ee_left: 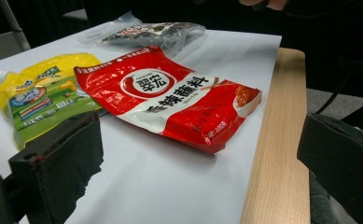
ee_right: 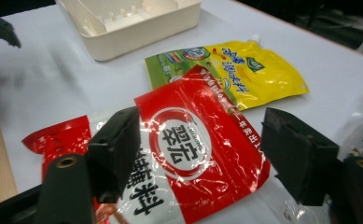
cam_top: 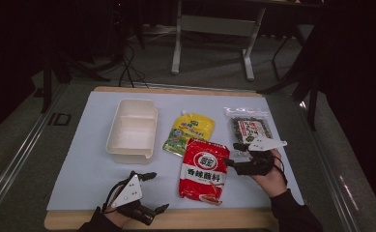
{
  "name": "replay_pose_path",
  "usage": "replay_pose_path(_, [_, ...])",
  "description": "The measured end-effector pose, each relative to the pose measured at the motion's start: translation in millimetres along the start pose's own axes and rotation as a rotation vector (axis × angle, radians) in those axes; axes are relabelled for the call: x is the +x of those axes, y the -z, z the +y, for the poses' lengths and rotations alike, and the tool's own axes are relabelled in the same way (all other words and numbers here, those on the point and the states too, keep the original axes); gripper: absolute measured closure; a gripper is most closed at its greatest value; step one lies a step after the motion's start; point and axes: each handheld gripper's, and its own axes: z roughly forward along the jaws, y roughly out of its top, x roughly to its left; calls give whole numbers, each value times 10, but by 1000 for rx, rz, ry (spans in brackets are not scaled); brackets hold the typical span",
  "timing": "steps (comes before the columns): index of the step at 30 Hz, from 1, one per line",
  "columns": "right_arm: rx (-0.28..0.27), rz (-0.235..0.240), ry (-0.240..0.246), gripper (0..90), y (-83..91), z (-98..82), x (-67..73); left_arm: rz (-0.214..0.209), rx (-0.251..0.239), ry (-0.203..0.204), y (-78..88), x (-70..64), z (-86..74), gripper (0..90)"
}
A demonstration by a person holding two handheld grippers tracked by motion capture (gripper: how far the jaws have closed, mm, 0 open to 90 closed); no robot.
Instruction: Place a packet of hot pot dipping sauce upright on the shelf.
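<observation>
A dim room with table legs and cables on the floor lies behind my bench [cam_top: 94,140], whose pale sheet carries everything. The red seasoning packet [cam_top: 204,169] lies flat at lower centre of the high view, its upper edge overlapping the yellow pouch [cam_top: 189,132]. My right gripper [cam_top: 235,154] sits at the packet's right edge, jaws well apart and holding nothing; in the right gripper view they frame the red packet below them without pressing it. To take it well, I judge I should come in low at that right edge, slide one jaw under the loose film and pinch the seam, not the bulging middle. My left gripper [cam_top: 152,192] rests at lower left, jaws wide and empty. The cream tray [cam_top: 130,152] stands upper left, the seaweed bag [cam_top: 250,128] upper right.
</observation>
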Motion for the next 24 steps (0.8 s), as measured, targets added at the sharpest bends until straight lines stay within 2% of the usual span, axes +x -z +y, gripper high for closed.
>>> replay_pose_path(3, [4,6,-7,291,-36,5,-28,0,2,0,-1,0,0,13])
replay_pose_path(4, [26,3,-10,298,-125,14,-95,0,1,-2,0,-1,0,13])
replay_pose_path(7, [45,4,-22,308,-220,15,-179,1,3,-3,0,0,-1,13])
replay_pose_path(16, [118,25,-90,338,-478,-28,-406,-4,14,-7,-13,-10,-2,13])
replay_pose_path(24, [178,-4,-113,327,-637,-108,-540,-3,18,-9,-18,-10,-7,13])
